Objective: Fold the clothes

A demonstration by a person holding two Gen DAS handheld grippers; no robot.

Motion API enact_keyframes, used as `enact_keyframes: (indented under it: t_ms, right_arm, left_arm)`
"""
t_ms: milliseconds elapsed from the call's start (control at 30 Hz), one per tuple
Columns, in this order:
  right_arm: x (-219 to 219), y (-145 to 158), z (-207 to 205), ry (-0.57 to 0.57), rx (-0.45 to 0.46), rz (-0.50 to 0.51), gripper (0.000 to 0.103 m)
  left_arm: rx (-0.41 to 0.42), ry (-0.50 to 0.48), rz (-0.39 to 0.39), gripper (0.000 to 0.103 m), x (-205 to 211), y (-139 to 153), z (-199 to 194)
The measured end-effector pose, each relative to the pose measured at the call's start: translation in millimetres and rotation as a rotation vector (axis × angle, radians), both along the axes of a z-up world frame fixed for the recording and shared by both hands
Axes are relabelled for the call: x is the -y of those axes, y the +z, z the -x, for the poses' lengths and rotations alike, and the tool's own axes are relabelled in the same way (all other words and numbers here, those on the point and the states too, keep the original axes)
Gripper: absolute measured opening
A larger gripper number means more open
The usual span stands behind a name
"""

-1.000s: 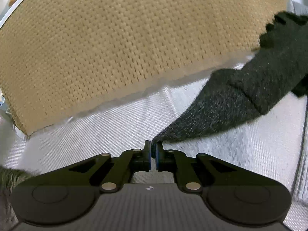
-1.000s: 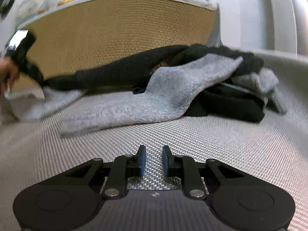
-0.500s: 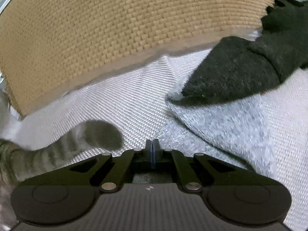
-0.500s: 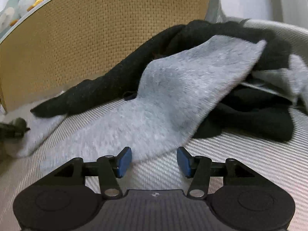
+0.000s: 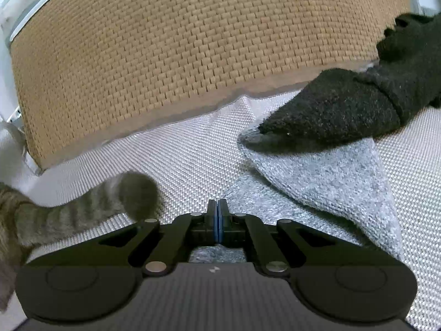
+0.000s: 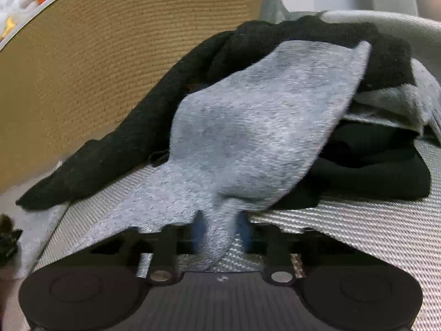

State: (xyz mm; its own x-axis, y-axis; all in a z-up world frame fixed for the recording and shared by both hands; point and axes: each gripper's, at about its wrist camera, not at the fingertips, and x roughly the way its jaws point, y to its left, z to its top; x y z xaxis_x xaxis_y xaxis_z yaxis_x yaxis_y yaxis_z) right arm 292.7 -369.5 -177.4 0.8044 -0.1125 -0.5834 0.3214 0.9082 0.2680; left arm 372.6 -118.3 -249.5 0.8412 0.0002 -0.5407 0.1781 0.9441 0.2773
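Grey sock (image 6: 248,138) bunches between the right claw (image 6: 219,230) fingers.

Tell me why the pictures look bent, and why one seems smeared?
Both views are fisheye, so the tan woven cushion's edge bows. The left wrist view is sharp apart from a soft furry striped grey shape at lower left. In the right wrist view the right gripper and the light grey knitted sock bunched between its jaws are motion-blurred.

The left gripper (image 5: 217,222) sits low, its fingers (image 5: 212,220) pressed together. The right gripper (image 6: 219,230) is blurred; its fingers (image 6: 199,227) seem parted around gray fabric.
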Motion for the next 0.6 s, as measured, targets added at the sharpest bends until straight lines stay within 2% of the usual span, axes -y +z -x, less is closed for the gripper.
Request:
enact_keyframes:
  t_ms: [100,200,400,467,600]
  right_arm:
    - [5.5,5.1,5.5,-0.011,0.012,-0.019,0.016]
    - [3.1,21.6,16.6,0.013,0.045,0.061,0.013]
    - [6.7,75.1,50.7,-0.005,0.182,0.259,0.012]
    - [19.6,94.5,65.3,-0.035,0.214,0.296,0.011]
    - [53.8,121.3,86.3,-0.099,0.222,0.357,0.011]
  left_arm:
    - [0.011,0.002,-0.016,0.000,2.7,-2.5,-0.1]
    - [0.025,0.005,-0.039,0.000,5.9,-4.3,2.3]
    - [0.033,-0.002,-0.029,0.000,1.0,-3.4,5.0]
    - [0.035,-0.002,-0.032,0.000,1.5,-3.6,5.4]
    - [0.040,-0.001,-0.047,0.000,4.1,-3.7,5.2]
